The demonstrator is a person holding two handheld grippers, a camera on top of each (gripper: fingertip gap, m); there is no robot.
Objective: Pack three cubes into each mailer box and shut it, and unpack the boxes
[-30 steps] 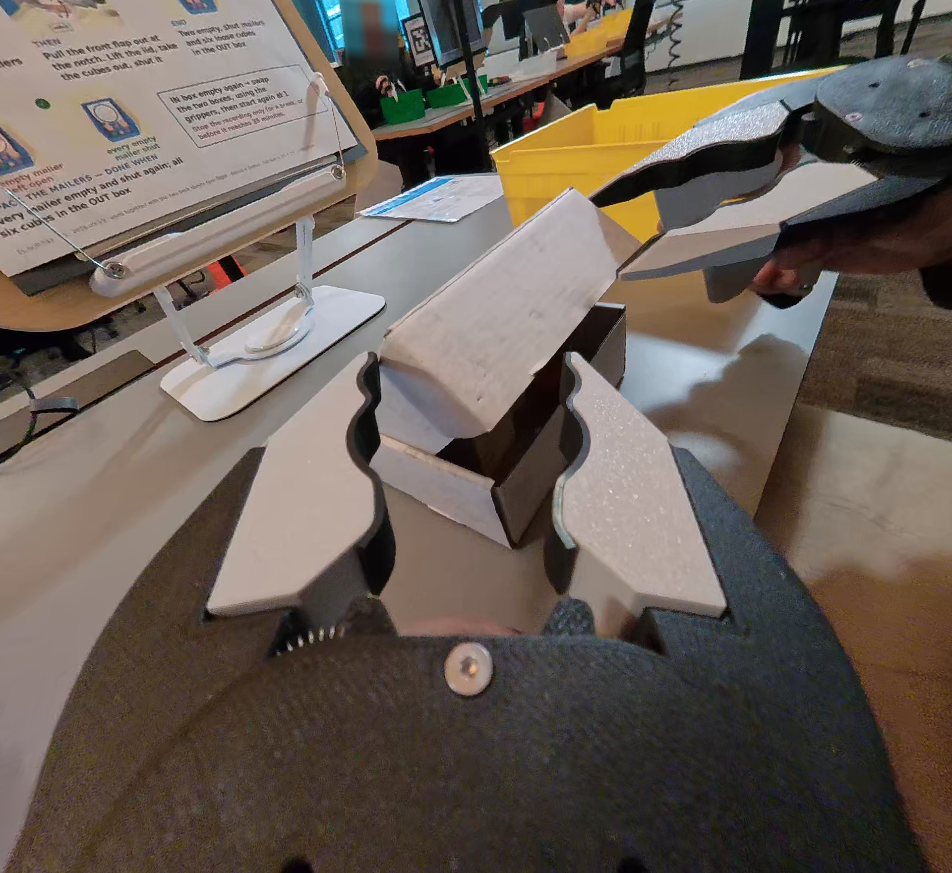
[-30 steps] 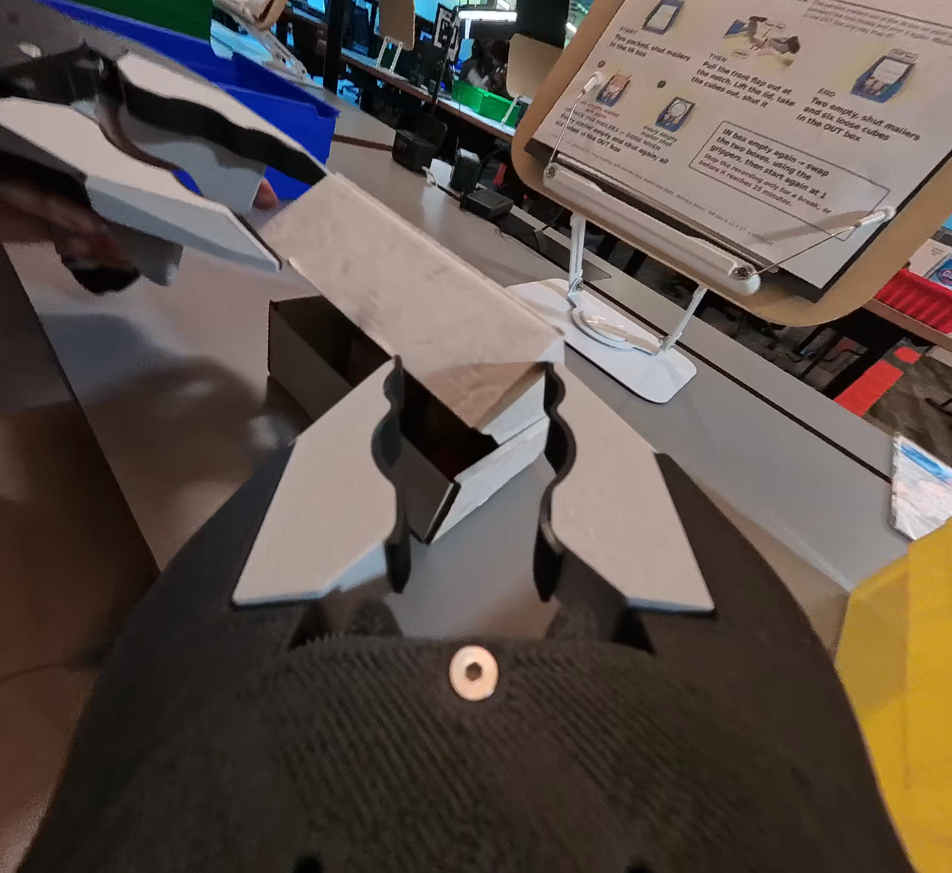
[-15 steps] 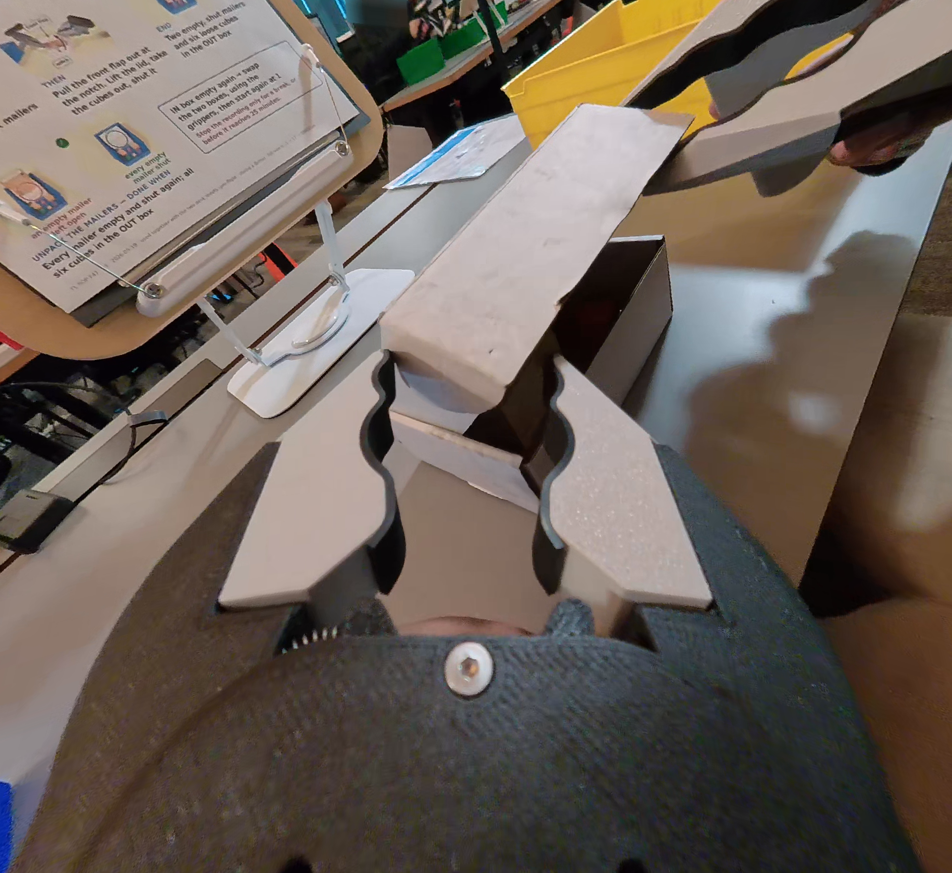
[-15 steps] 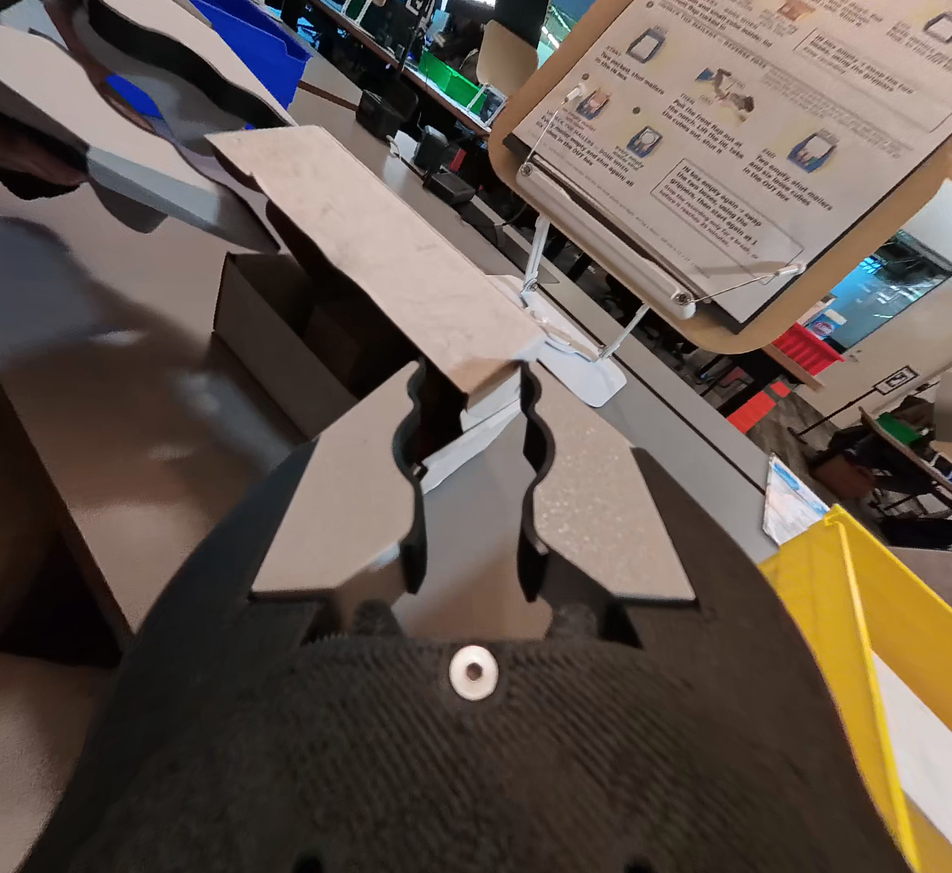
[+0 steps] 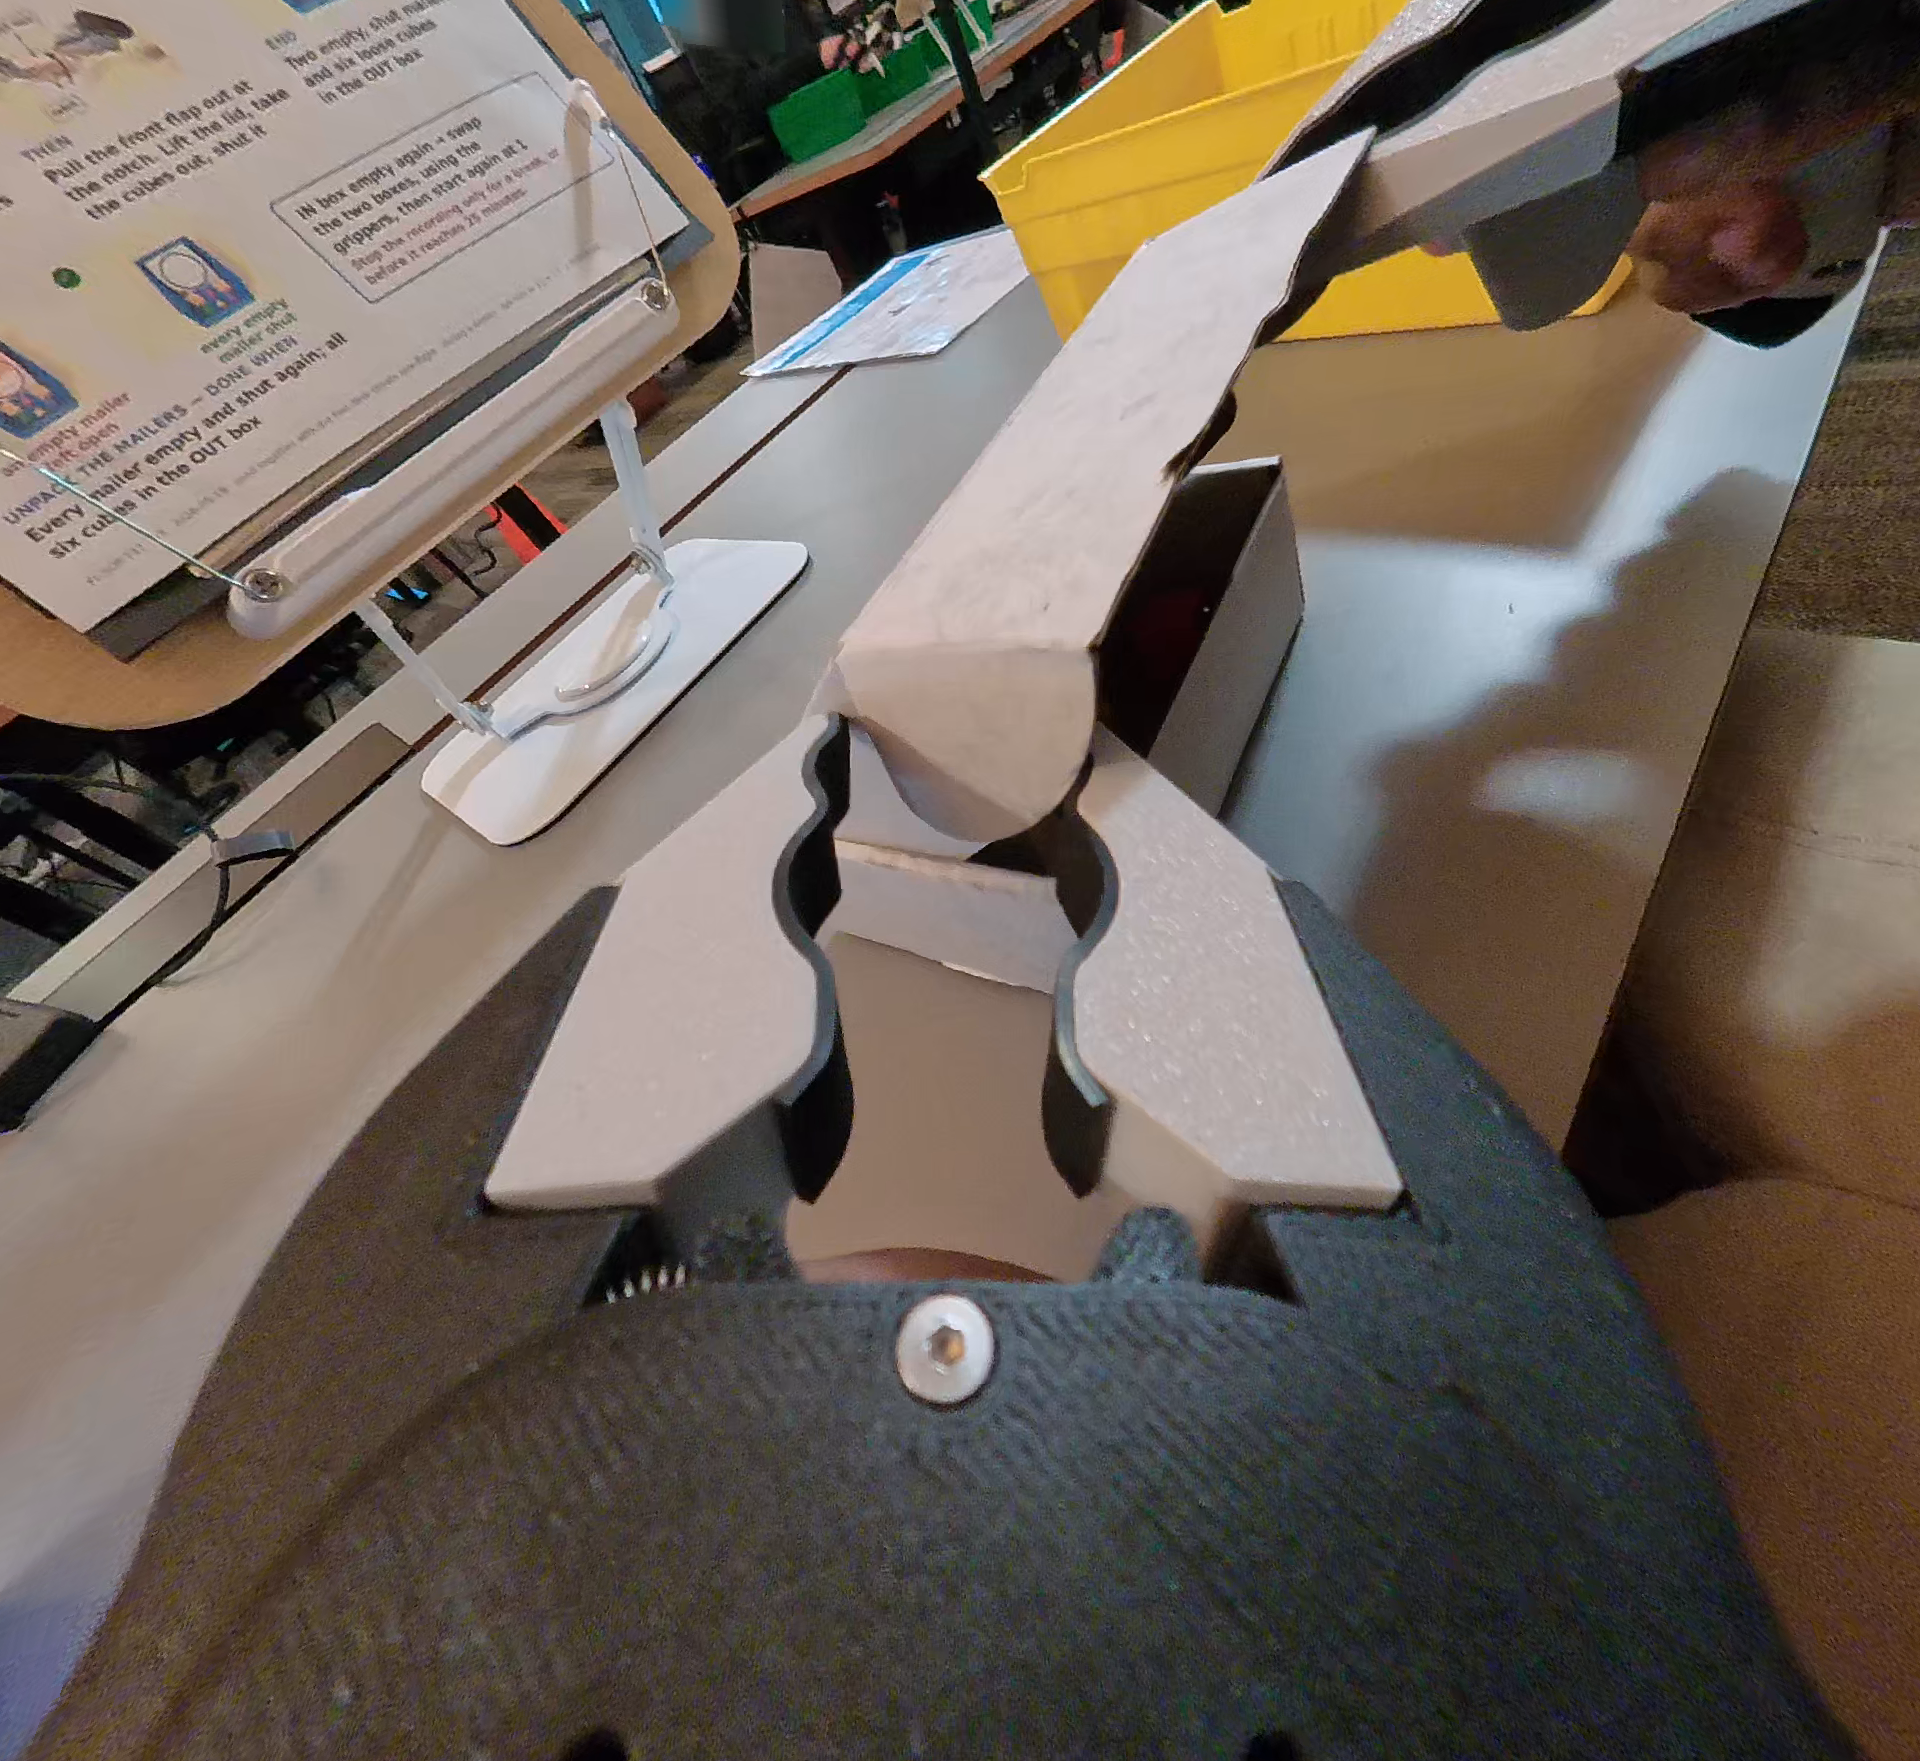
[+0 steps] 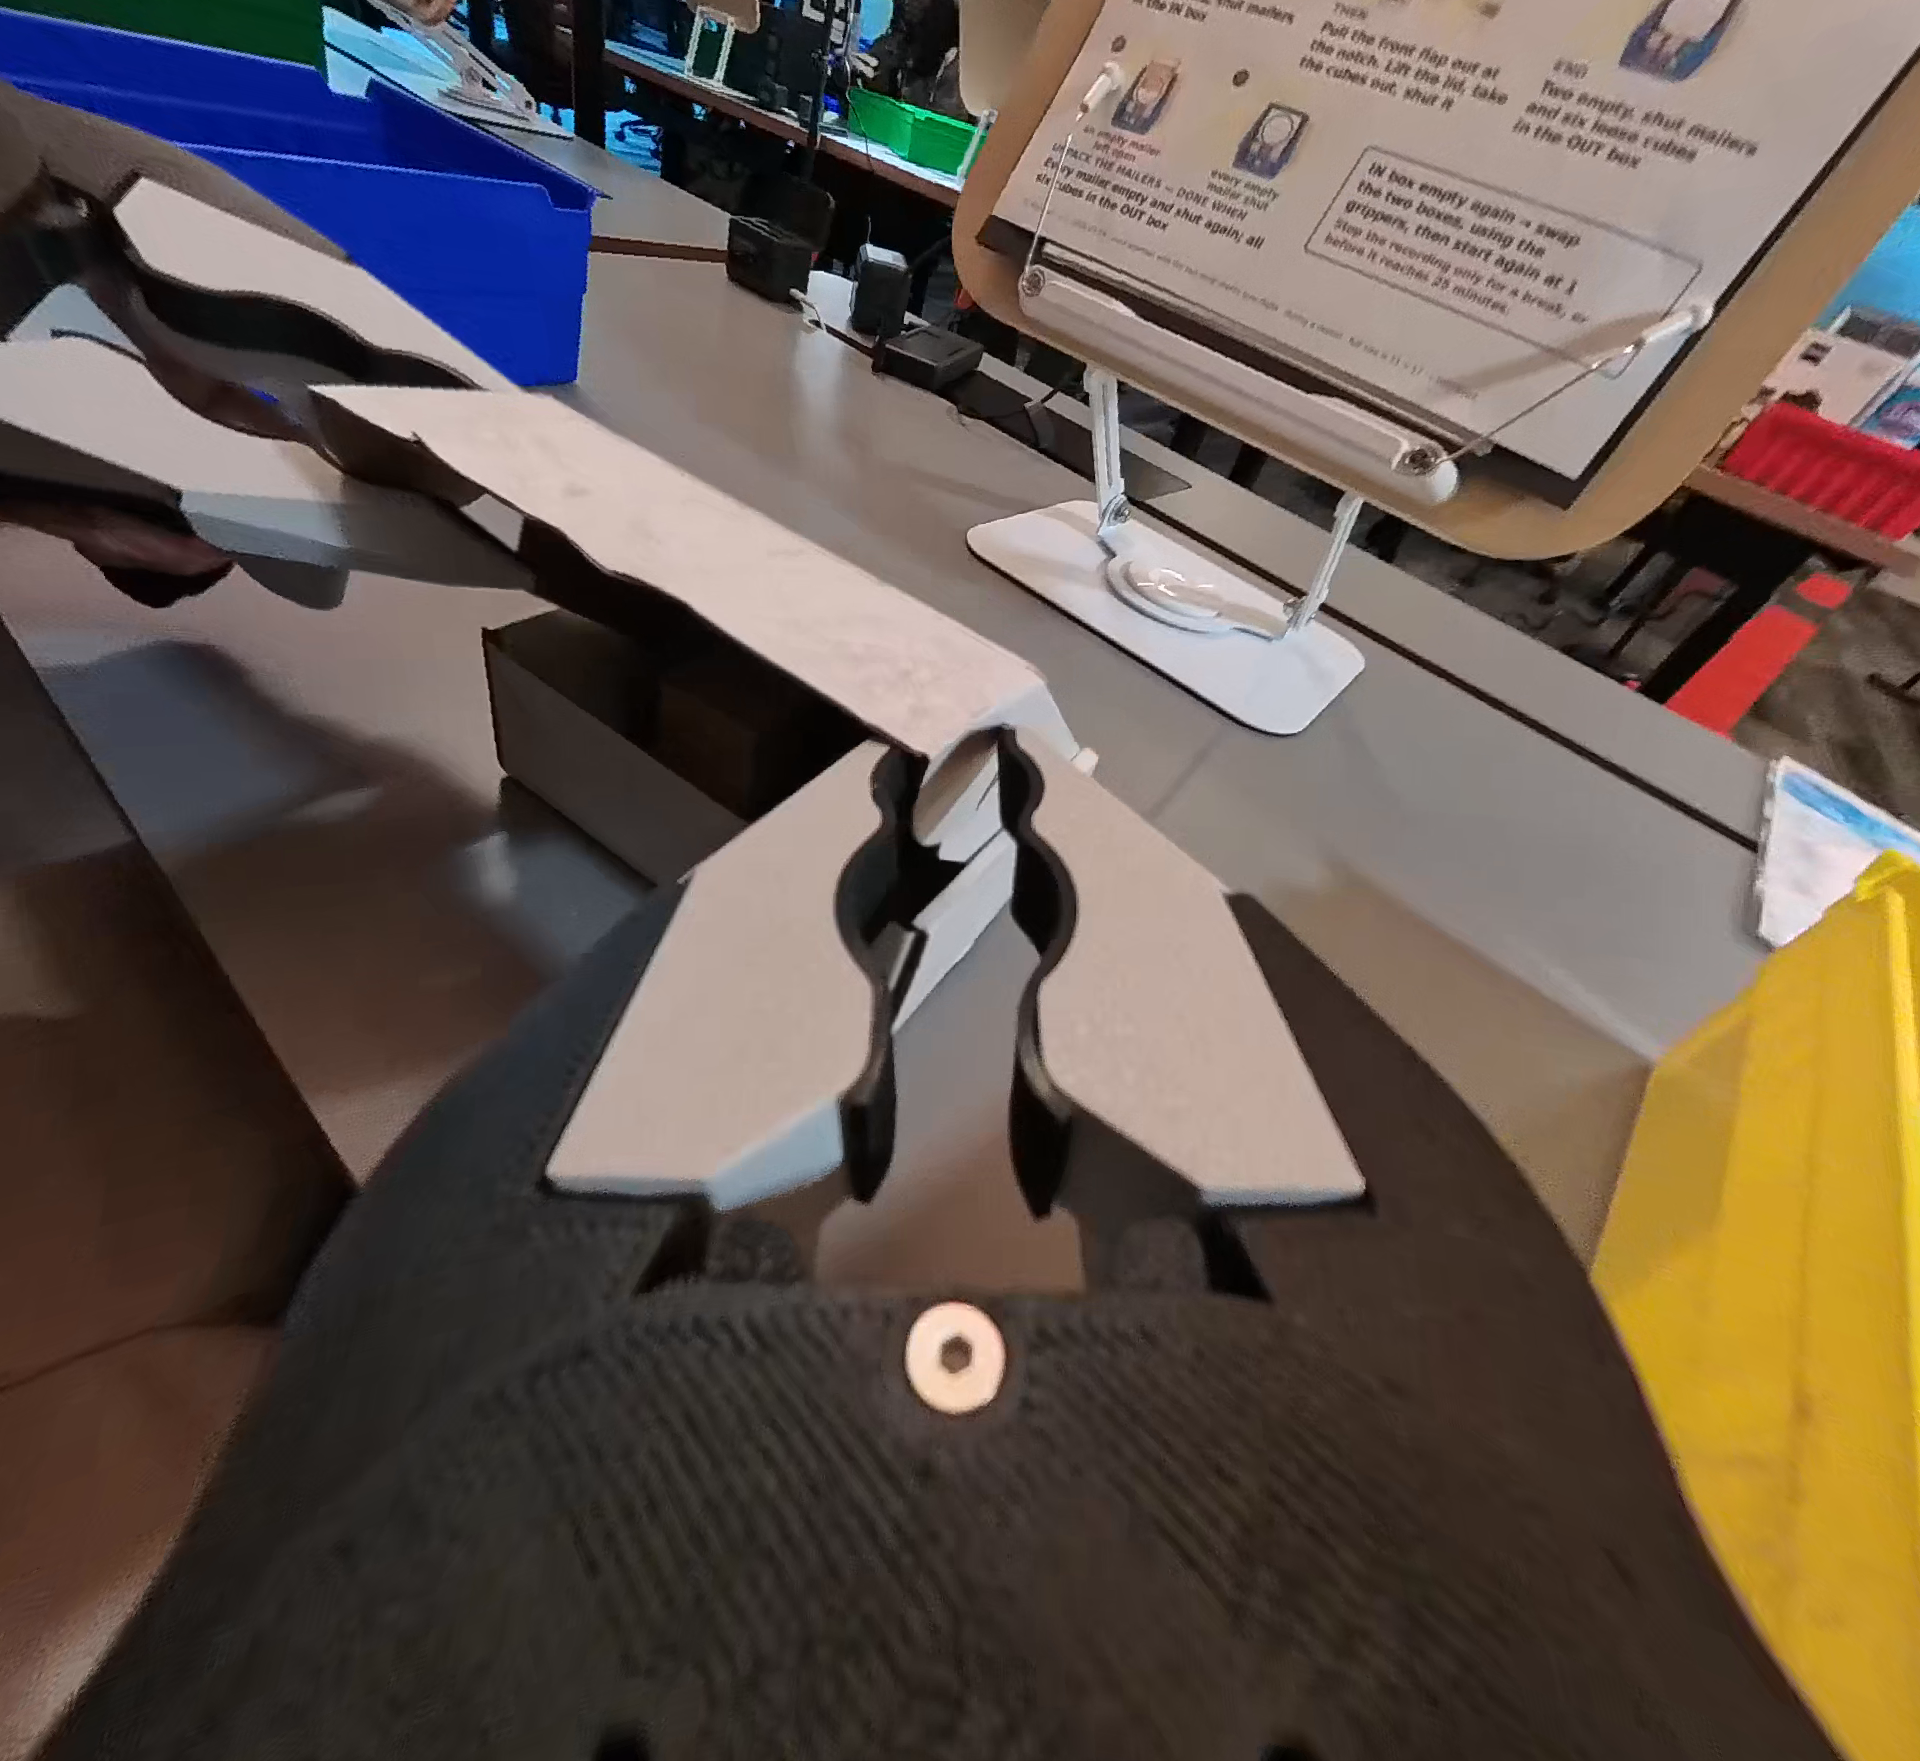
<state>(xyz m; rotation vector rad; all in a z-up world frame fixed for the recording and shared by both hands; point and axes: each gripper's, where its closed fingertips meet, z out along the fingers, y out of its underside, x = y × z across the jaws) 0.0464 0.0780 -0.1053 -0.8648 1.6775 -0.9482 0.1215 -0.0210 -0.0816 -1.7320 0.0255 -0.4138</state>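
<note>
We're holding the mailer box point(image 5: 1195, 631) on the grey table point(image 5: 1507, 485), its lid point(image 5: 1081, 485) raised. Our left gripper point(image 5: 961, 776) is pinching one lid end flap, our right gripper point(image 6: 961, 766) pinching the other, it seems. Thin cardboard is bending easily, so flap edges suit best. Cubes inside are staying too dark to count.

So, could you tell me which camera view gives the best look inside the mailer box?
The right wrist view: under the raised lid the mailer box shows its long open side, with dark shapes inside. In the left wrist view the lid hides most of the interior; only a dark gap with a hint of red shows.
</note>
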